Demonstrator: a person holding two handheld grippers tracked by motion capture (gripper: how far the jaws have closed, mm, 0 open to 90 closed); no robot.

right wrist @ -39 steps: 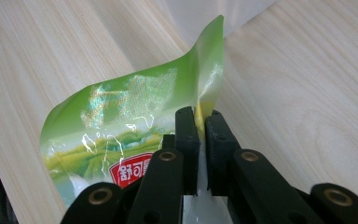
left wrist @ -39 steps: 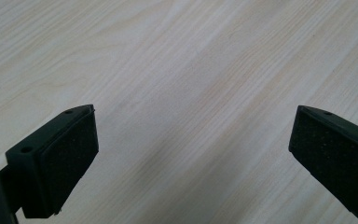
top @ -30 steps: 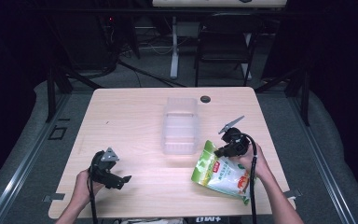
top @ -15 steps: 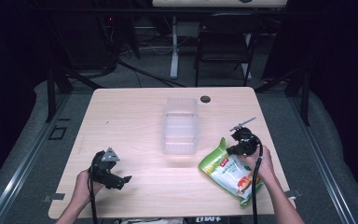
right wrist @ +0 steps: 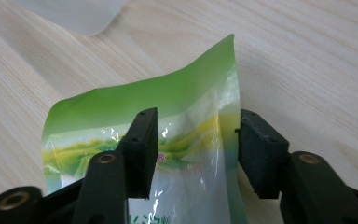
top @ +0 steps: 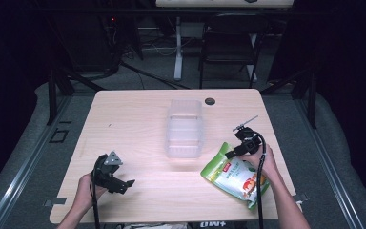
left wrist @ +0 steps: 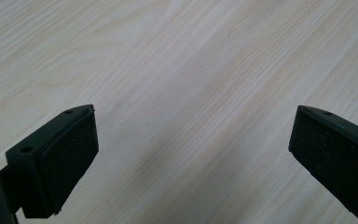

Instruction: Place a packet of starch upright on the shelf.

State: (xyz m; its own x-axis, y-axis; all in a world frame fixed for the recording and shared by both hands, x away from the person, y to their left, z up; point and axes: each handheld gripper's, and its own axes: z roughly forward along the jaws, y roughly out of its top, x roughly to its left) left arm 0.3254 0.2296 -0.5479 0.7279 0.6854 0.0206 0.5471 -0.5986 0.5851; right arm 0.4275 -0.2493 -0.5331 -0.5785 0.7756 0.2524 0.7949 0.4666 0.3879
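Overall, the table [top: 138, 119] is a rectangular slab of pale wood-grain laminate, matt and smooth, with fine lengthwise grain plain in both gripper views. A small dark round fitting [top: 210, 101] sits near its far edge.

Next in size, a clear plastic container [top: 184, 128] stands at mid-table; it is a rectangular tub with ribbed, translucent walls and rounded corners. Nothing can be made out inside it.

To its right and nearer the person lies a green snack pouch [top: 236, 175], flat on the table, of glossy crinkled film with a green top band, a clear window and printed fruit colours. It lies near the container but apart from it.

The right hand-held gripper [top: 233, 152], black with a trailing cable, is at the pouch's upper corner. In the right gripper view its jaws stand partly apart astride the pouch's top edge [right wrist: 186, 116]; they have just been opening, and the film now lies between the pads [right wrist: 142, 144] without being pressed, one pad over the pouch face and the other at its side edge.

The left hand-held gripper [top: 116, 180], bearing a grey three-cornered plate, is well apart at the near left. Its jaws stand wide over bare table [left wrist: 191, 93], with rough-textured dark pads [left wrist: 70, 158] holding nothing.
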